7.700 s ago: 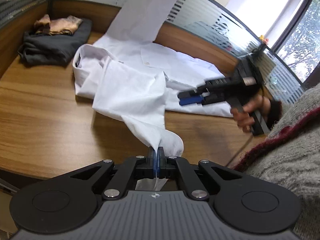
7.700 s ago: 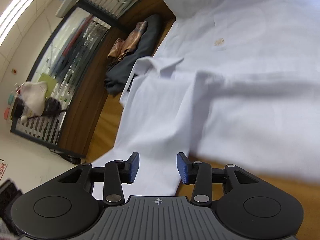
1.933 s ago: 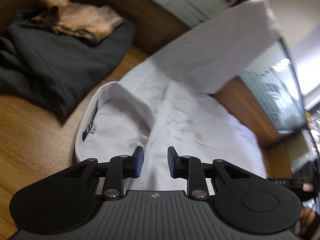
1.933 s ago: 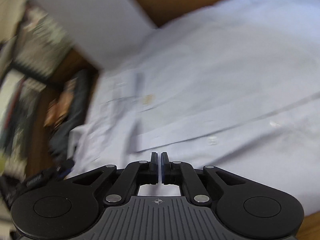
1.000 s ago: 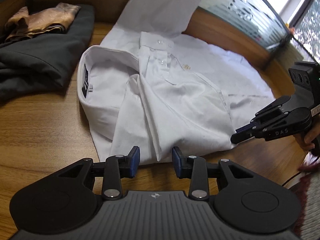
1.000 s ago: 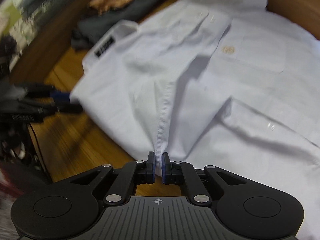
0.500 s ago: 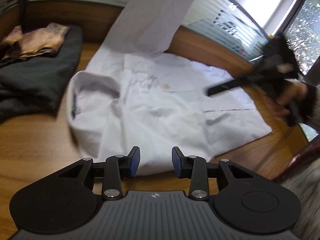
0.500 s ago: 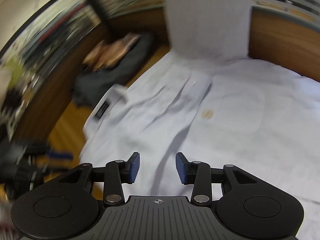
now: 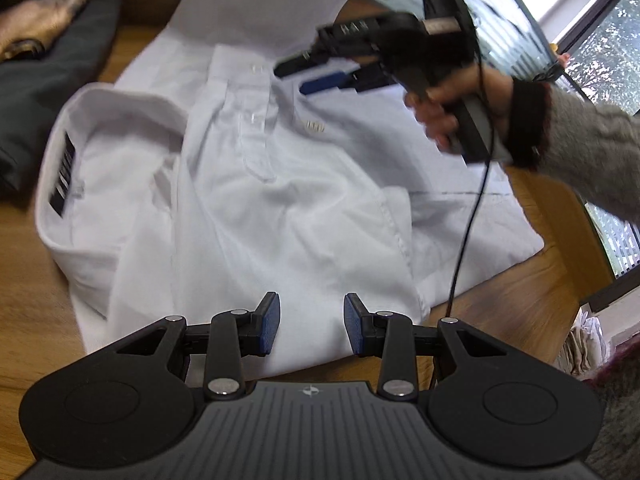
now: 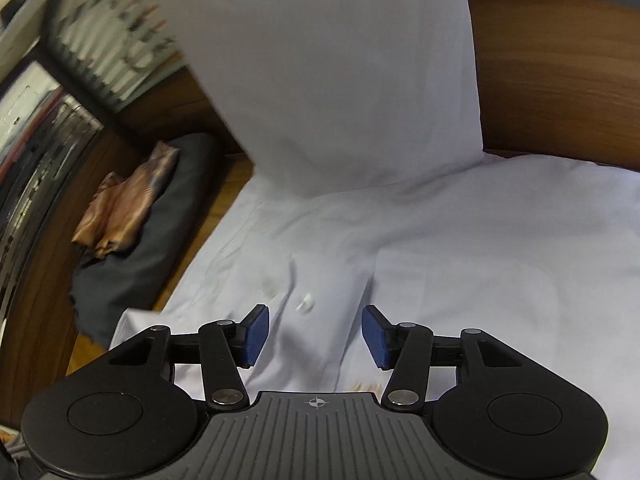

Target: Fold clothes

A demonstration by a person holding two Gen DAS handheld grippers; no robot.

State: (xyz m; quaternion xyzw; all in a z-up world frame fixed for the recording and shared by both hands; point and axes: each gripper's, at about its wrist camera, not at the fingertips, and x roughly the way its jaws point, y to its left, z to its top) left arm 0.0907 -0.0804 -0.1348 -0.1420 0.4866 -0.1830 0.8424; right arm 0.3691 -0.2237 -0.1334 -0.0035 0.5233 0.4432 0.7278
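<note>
With my left gripper (image 9: pixel 311 330) parted and empty over the white shirt (image 9: pixel 280 208) on the desk (image 9: pixel 24 320), my empty right gripper (image 10: pixel 316 335) opening above its placket should grasp the draped sleeve (image 10: pixel 340 80) low.

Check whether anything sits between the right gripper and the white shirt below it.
Nothing visible does. The right gripper, its jaws opening with nothing between them, hangs directly over the white shirt, near the button placket. The dark folded garment with the tan cloth on it lies off to the side, clear of the path.
</note>
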